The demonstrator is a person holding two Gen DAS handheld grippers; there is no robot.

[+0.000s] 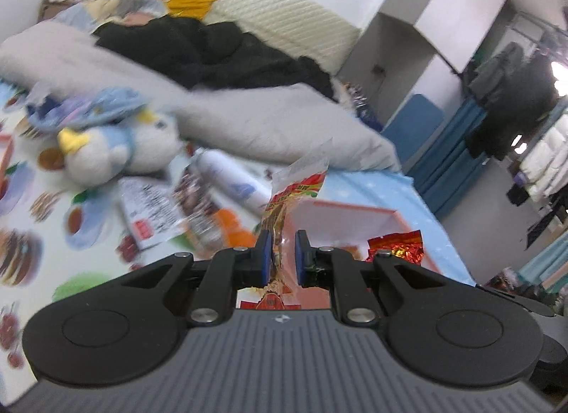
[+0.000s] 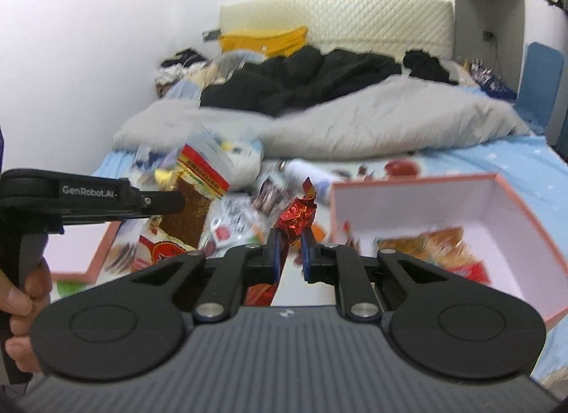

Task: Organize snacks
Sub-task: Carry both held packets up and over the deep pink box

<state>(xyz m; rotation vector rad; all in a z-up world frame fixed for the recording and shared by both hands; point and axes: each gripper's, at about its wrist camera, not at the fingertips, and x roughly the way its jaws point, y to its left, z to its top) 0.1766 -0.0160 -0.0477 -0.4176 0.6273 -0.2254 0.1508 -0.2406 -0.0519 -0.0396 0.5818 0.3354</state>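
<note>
My left gripper [image 1: 283, 253] is shut on a clear snack packet with red and yellow print [image 1: 296, 193], held upright above the bed. The same packet [image 2: 193, 193] shows in the right wrist view, held by the left gripper [image 2: 177, 202] at the left. My right gripper [image 2: 291, 253] is shut on a red foil candy [image 2: 297, 216]. A pink box [image 2: 514, 225] lies open on the right with snack packets [image 2: 436, 246] inside; it also shows in the left wrist view [image 1: 340, 216], with a red foil snack [image 1: 397, 246] beside it.
A box lid [image 2: 81, 249] lies at the left. Loose packets [image 1: 149, 207], a white bottle [image 1: 230, 179] and a plush penguin [image 1: 117, 150] lie on the printed sheet. A grey duvet [image 2: 372, 125] and black clothes [image 2: 301, 76] lie behind.
</note>
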